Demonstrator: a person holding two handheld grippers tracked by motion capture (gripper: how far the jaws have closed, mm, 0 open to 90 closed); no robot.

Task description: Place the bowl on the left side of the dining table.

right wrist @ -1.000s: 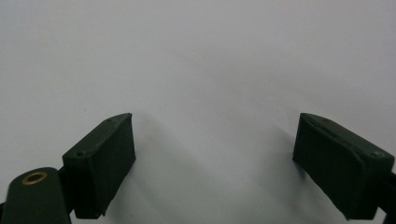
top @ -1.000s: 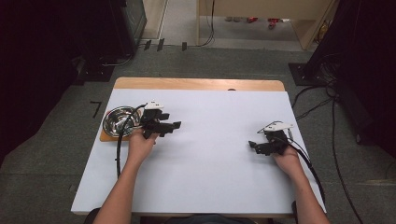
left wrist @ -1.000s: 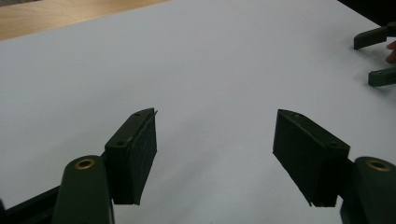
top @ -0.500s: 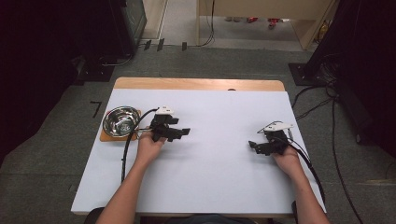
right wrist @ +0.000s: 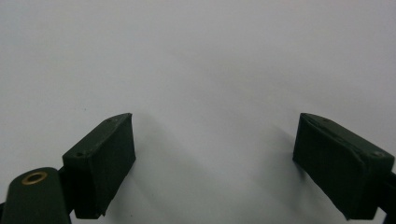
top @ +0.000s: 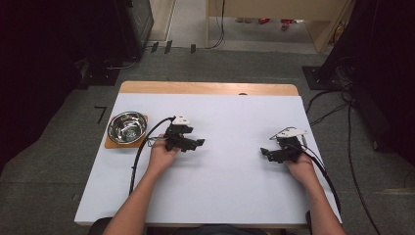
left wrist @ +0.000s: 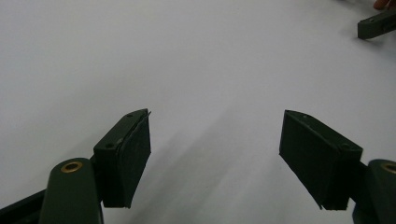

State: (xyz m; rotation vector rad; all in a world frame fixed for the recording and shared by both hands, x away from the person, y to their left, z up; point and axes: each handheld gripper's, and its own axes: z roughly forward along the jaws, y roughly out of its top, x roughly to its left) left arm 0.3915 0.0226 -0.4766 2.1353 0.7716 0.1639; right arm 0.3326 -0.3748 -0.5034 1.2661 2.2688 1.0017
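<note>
Left gripper (top: 195,144) and right gripper (top: 266,152) sit on the white table (top: 235,196), jaws wide, holding nothing. Steel bowl (top: 127,127) far left on a wooden board (top: 110,143).

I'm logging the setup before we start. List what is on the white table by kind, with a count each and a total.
Shiny round steel bowl: 1
Square brown wooden board under the bowl: 1
Black two-jaw grippers, left gripper and right gripper, each hand-held with jaws open and holding nothing: 2
Total: 4
</note>
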